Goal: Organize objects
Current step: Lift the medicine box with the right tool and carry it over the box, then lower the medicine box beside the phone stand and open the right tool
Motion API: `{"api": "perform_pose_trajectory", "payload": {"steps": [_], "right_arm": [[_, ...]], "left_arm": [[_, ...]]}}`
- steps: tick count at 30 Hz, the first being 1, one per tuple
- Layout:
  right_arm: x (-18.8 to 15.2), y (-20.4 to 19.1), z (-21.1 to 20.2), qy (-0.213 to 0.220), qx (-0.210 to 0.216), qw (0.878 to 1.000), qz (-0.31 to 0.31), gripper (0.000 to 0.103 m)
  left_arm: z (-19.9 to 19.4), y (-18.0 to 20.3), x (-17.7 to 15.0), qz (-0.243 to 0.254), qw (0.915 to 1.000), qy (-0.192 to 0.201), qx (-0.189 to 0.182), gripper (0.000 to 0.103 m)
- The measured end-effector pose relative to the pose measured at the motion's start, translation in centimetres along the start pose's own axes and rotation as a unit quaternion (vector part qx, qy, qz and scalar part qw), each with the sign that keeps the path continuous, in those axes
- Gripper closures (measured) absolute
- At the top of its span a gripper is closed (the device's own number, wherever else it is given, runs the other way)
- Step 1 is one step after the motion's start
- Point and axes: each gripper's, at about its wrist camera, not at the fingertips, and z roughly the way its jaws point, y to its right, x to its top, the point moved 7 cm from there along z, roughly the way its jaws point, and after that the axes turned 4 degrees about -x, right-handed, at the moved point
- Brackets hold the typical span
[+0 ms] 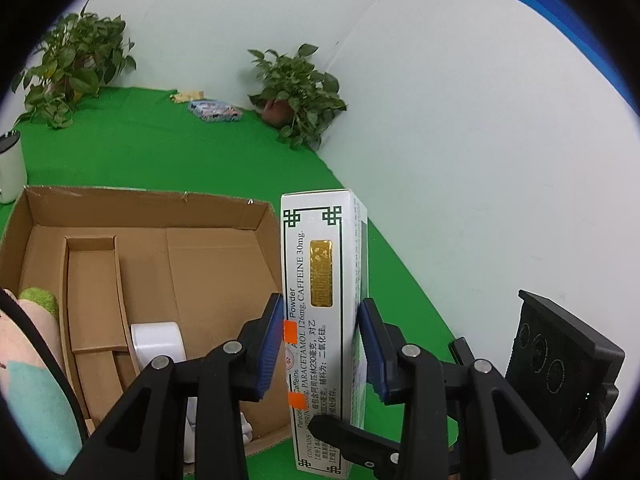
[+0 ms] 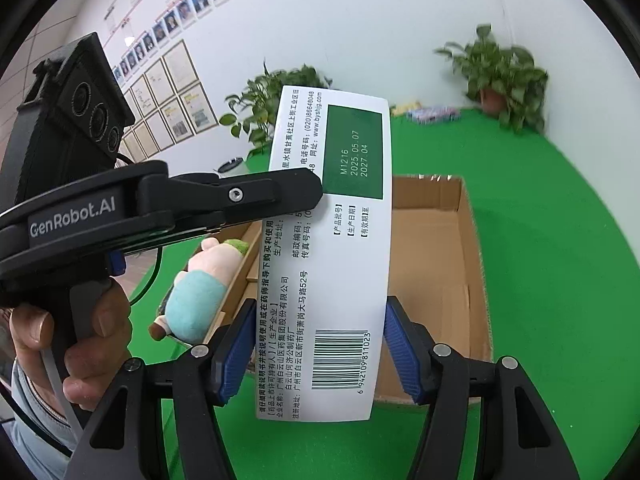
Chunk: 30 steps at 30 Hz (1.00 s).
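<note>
Medicine box (image 1: pixel 320 320), white with green trim and a gold label, stood lengthwise between the blue pads of the left tool (image 1: pixel 320 344), which were clamped on its narrow sides. The same medicine box (image 2: pixel 332 256) showed its barcode face in the right wrist view, where the right tool (image 2: pixel 320 348) was clamped on its wider faces and the left tool's fingertip reached in against its edge, so both tools held it above the green worktop (image 1: pixel 168 148). Just beside and below it sat an open cardboard box (image 1: pixel 152 216) with an inner cardboard divider (image 1: pixel 92 292) and a white roll (image 1: pixel 158 342). A plush toy (image 2: pixel 200 292) leaned at the carton's left wall. Two potted plants (image 1: pixel 300 92) stood against the white wall, with a small colourful packet (image 1: pixel 216 111) lying between them.
</note>
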Motion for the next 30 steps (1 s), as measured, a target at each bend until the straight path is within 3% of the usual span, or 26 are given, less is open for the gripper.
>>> {"api": "perform_pose_trajectory", "payload": {"steps": [10, 23, 30], "right_arm": [[-2.7, 4.5, 7.4, -0.083, 0.001, 0.996, 0.038, 0.044], [-4.5, 8.4, 16.0, -0.153, -0.005, 0.987, 0.043, 0.044], [-4.3, 8.7, 17.1, -0.154, -0.028, 0.987, 0.028, 0.044]], "left_arm": [[7.1, -4.3, -2.2, -0.054, 0.9963, -0.065, 0.009, 0.067], [13.9, -11.5, -4.5, -0.162, 0.9805, -0.11, 0.01, 0.066], [13.9, -11.2, -4.3, -0.141, 0.9817, -0.124, 0.032, 0.062]]}}
